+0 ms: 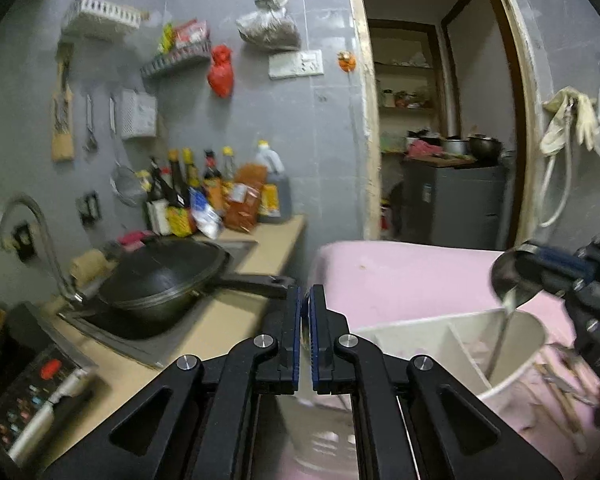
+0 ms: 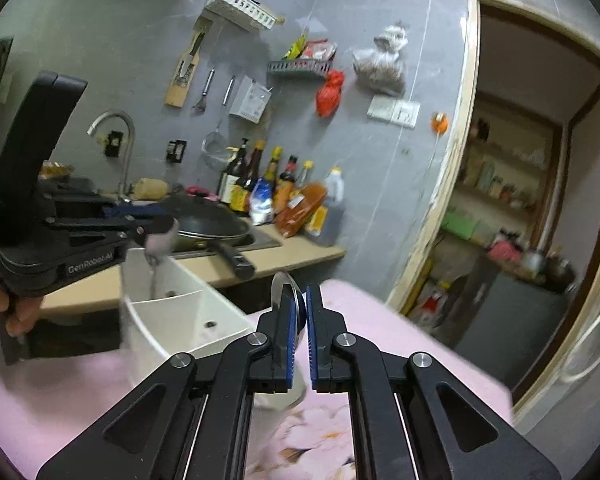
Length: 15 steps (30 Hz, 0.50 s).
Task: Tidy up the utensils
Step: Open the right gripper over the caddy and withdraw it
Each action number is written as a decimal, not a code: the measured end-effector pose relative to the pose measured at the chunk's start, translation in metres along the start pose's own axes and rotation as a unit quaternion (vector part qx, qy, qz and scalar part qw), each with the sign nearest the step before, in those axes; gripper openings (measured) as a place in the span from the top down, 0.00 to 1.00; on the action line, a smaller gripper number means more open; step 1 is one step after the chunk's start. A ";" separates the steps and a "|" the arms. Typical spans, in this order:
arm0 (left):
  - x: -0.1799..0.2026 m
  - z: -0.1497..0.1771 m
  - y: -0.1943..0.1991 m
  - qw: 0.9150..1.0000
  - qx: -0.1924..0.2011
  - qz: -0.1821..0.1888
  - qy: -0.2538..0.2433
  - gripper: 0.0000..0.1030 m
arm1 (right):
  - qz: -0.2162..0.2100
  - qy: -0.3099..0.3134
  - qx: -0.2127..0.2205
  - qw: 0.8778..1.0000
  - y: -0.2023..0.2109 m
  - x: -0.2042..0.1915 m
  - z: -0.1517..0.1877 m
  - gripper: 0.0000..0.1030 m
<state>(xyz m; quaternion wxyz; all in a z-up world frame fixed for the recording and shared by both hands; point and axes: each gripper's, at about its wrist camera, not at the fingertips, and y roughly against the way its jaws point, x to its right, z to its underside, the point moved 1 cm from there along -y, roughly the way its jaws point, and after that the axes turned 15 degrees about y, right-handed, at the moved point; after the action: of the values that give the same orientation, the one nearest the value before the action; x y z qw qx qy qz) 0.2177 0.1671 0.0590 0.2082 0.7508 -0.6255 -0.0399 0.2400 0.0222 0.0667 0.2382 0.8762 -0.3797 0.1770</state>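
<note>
A white divided utensil holder (image 1: 420,340) (image 2: 152,344) stands on a pink cloth (image 1: 400,272) (image 2: 400,344). My left gripper (image 1: 306,294) (image 2: 168,226) is shut on a metal spoon (image 2: 162,242) by its bowl, and only a thin edge of it (image 1: 307,320) shows between the pads in the left wrist view. This spoon's handle hangs down into the holder's far compartment. My right gripper (image 2: 301,292) (image 1: 534,268) is shut on a second spoon (image 2: 283,290) (image 1: 512,280), also by the bowl. That handle reaches down into the holder's right compartment.
A counter (image 1: 236,320) left of the cloth carries a black wok (image 1: 168,280) in the sink, a tap (image 1: 32,224), sauce bottles (image 1: 216,196) and a cooker panel (image 1: 32,392). More utensils (image 1: 560,392) lie on the cloth right of the holder. A doorway (image 1: 440,140) opens behind.
</note>
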 end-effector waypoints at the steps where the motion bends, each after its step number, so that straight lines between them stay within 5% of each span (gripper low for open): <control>1: 0.000 -0.001 0.001 1.000 -0.008 0.009 0.008 0.97 | -0.011 -0.012 0.000 1.000 0.001 0.001 0.002 0.92; 3: -0.002 -0.002 0.001 0.999 -0.024 0.026 0.026 0.96 | -0.023 -0.031 0.004 0.999 0.005 0.004 0.006 0.81; 6: -0.001 -0.005 0.003 0.998 -0.032 0.043 0.043 0.91 | -0.030 -0.060 0.018 0.998 0.014 0.011 0.008 0.79; 10: 0.002 -0.006 0.014 0.996 -0.021 0.062 0.061 0.61 | -0.030 -0.097 0.040 0.994 0.031 0.025 0.009 0.74; 15: 0.011 -0.012 0.028 0.994 -0.011 0.078 0.070 0.49 | 0.011 -0.124 0.076 0.989 0.062 0.043 0.012 0.27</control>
<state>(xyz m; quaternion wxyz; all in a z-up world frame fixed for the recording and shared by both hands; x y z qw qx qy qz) 0.1984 0.1561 0.0822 0.2624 0.6985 -0.6653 0.0226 0.2229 -0.0468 0.0957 0.1203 0.9025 -0.4017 0.0980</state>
